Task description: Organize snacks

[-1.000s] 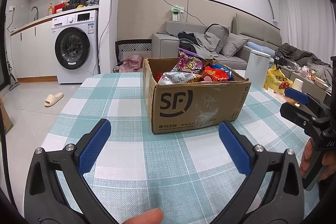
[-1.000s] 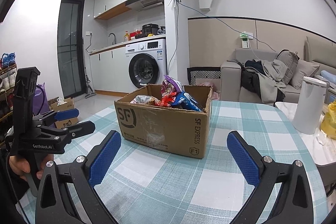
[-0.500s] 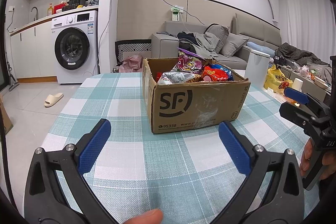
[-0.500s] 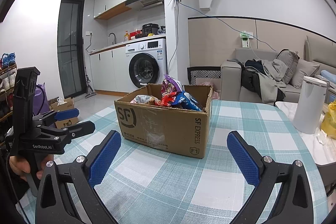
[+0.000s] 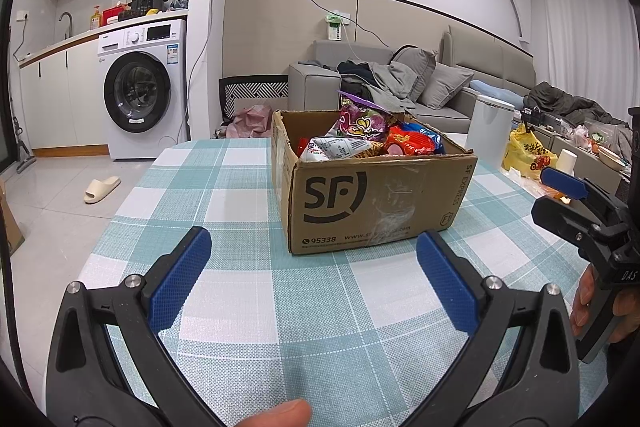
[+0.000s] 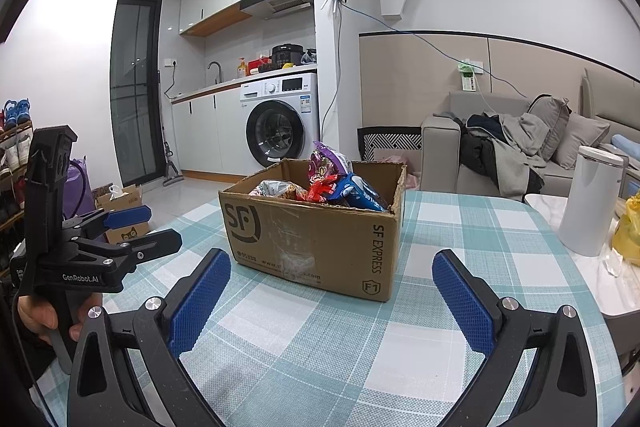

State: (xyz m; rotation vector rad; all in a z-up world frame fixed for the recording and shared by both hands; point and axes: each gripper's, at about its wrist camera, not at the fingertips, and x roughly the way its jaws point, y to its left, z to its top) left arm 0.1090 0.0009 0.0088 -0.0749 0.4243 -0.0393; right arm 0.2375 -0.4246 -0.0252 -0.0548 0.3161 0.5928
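Item: left gripper (image 5: 312,267). Jaws spread wide, holding nothing, hovering above the table (image 5: 224,171) short of the box.

Item: cardboard box (image 5: 372,203). Stands mid-table; snack packets (image 5: 372,139) heaped inside, none seen on the cloth. This fits either snacks already gathered in or a pile awaiting sorting.

Item: right gripper (image 6: 332,283). Jaws likewise released, empty, facing the box's corner.

Handling note: whichever packet is gripped, pinch a sealed edge lightly; crisp bags likely crush.

View notes: the left wrist view alone shows the yellow bag (image 5: 528,151) and clutter beyond; the right wrist view alone shows the shoe rack (image 6: 12,147) and dark door (image 6: 132,87).
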